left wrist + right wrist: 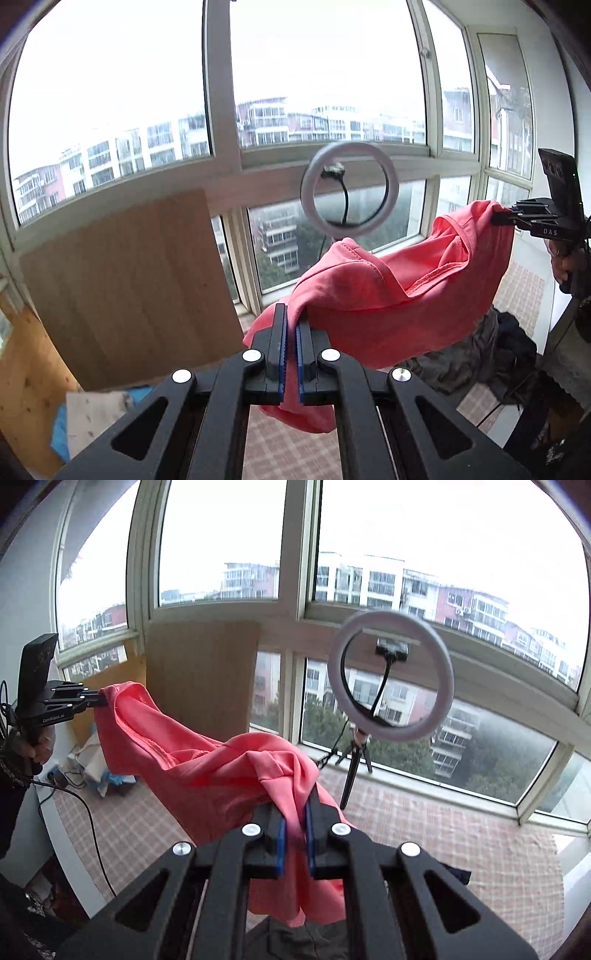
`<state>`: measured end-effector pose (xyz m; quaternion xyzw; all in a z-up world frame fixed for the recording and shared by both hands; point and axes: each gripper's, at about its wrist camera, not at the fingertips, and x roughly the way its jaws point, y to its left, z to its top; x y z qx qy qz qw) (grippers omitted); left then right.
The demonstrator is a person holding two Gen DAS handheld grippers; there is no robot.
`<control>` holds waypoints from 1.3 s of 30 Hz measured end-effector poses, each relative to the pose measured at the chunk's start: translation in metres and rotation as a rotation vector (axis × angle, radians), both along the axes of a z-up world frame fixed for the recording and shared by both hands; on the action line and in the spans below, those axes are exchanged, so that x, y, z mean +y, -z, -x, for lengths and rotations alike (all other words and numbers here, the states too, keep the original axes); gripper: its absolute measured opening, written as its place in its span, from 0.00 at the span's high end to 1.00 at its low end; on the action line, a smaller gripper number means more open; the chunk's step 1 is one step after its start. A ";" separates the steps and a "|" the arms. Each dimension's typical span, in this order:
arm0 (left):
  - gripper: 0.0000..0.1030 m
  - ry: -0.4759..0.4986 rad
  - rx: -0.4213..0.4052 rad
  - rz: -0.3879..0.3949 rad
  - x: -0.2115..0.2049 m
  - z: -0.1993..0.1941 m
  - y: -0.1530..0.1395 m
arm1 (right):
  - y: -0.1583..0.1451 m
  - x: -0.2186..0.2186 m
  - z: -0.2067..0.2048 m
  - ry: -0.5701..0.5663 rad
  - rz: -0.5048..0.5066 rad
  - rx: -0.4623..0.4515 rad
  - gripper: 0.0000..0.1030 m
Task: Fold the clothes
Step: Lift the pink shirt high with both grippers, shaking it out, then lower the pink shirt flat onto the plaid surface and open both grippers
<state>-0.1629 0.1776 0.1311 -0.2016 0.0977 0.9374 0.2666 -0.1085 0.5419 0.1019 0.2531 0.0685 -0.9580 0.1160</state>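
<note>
A big window [221,110] fills the background, with a wooden board [129,288] leaning against it and a ring light [391,675] on a stand. A pink garment [388,295] hangs stretched in the air, the left gripper [291,325] clamped on one end and the right gripper [295,812] clamped on the other.

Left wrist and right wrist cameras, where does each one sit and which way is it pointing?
Left wrist: on the left gripper, facing the window; right gripper and hand at right.
Right wrist: on the right gripper, facing the window; left gripper and hand at left.
Shared: pink garment held between both, ring light, wooden board.
</note>
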 end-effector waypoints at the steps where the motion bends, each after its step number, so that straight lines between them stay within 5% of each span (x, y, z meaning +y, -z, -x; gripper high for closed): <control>1: 0.97 0.000 0.038 -0.002 -0.007 -0.011 -0.016 | -0.018 -0.004 -0.012 -0.014 0.004 0.035 0.92; 5: 0.97 0.021 0.089 -0.003 -0.030 -0.041 -0.047 | -0.047 -0.019 -0.033 -0.051 0.006 0.043 0.91; 7: 0.97 0.014 0.092 0.028 -0.034 -0.048 -0.044 | -0.031 -0.032 -0.032 -0.027 -0.066 0.029 0.91; 15: 0.97 -0.033 -0.088 0.157 -0.039 -0.030 0.027 | 0.077 -0.071 -0.024 -0.103 -0.011 -0.140 0.96; 18: 0.97 -0.055 -0.129 0.184 -0.046 -0.028 0.043 | 0.089 -0.073 -0.031 -0.084 0.013 -0.136 0.96; 21: 0.97 -0.070 -0.074 0.151 -0.060 -0.038 0.014 | 0.055 -0.065 -0.045 -0.060 0.045 -0.052 0.96; 26: 0.97 -0.084 0.120 0.117 -0.075 -0.074 -0.070 | -0.050 -0.065 -0.080 -0.079 0.061 0.170 0.96; 32: 0.97 -0.138 0.338 0.185 -0.081 -0.117 -0.148 | -0.150 -0.081 -0.137 -0.142 0.030 0.408 0.96; 36: 0.97 -0.164 0.359 0.213 -0.085 -0.107 -0.172 | -0.167 -0.079 -0.132 -0.146 0.035 0.440 0.96; 39: 0.96 -0.172 0.310 0.223 -0.084 -0.070 -0.163 | -0.166 -0.073 -0.109 -0.131 0.056 0.424 0.96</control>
